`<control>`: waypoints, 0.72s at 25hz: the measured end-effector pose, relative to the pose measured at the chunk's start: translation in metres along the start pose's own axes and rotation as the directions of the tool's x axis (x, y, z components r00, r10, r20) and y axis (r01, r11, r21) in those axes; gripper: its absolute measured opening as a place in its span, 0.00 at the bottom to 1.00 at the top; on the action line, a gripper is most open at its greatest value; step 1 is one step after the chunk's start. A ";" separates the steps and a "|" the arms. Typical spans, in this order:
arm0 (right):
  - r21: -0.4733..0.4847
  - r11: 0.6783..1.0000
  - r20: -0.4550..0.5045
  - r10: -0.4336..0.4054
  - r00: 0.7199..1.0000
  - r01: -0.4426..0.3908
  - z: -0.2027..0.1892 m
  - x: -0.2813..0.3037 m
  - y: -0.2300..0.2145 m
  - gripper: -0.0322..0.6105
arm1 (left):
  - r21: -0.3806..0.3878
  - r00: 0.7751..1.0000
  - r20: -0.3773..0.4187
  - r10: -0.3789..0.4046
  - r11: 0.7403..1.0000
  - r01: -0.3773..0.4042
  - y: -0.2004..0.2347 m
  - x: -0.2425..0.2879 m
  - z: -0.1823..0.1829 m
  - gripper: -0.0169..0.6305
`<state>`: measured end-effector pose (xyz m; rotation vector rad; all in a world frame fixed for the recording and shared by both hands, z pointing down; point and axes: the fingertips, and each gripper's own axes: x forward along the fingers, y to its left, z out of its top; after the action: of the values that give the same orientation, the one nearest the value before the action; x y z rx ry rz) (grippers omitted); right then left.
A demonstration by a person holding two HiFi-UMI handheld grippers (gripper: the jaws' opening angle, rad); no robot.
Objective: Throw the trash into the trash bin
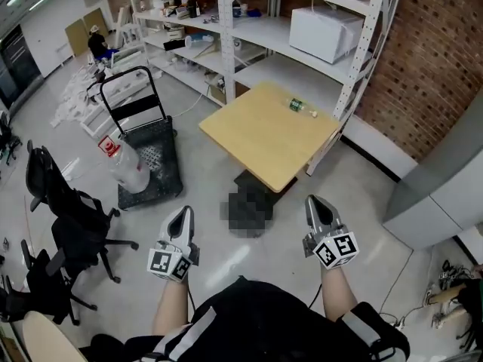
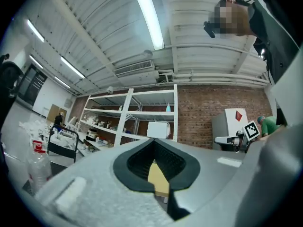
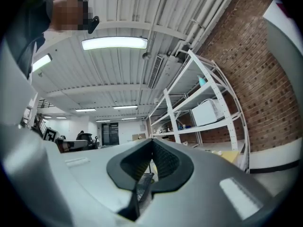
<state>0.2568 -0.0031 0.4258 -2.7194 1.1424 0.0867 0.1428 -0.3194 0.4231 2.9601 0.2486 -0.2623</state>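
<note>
Tabletop (image 1: pixel 264 134) sits center, ahead of the person. Bottle (image 1: pixel 300 106) lies on the tabletop near its far right edge. Shelving rack (image 1: pixel 226 21) stands behind the tabletop, with a box (image 1: pixel 324 32) on a shelf at its right end. Brick wall (image 1: pixel 430 59) is behind and right of the rack. Cart (image 1: pixel 147 149) stands on the floor left of the tabletop, with a jug (image 1: pixel 124 164) at its left edge. Office chairs (image 1: pixel 68 210) are further left, nearer the person. Cabinet (image 1: pixel 445 179) is at far right. Left gripper (image 1: pixel 182 216) and right gripper (image 1: pixel 315 204) are side by side over the floor, in front of the tabletop and well apart from it.
</note>
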 end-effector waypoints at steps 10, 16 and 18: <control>-0.031 0.964 0.010 -0.263 0.965 0.264 0.021 -0.115 -0.099 0.06 | -0.052 0.970 -0.041 -0.238 0.970 0.236 -0.109 0.087 -0.039 0.03; -0.022 0.915 0.025 -0.403 0.915 0.403 0.026 -0.178 -0.132 0.06 | -0.082 0.926 -0.080 -0.369 0.928 0.363 -0.168 0.124 -0.059 0.03; -0.021 0.895 0.034 -0.446 0.895 0.446 0.026 -0.195 -0.138 0.06 | -0.089 0.906 -0.090 -0.413 0.910 0.406 -0.182 0.137 -0.068 0.03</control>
<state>0.2190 0.2331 0.4457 -2.9164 0.4842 0.0738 0.2546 -0.1102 0.4376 2.8270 0.8811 -0.1380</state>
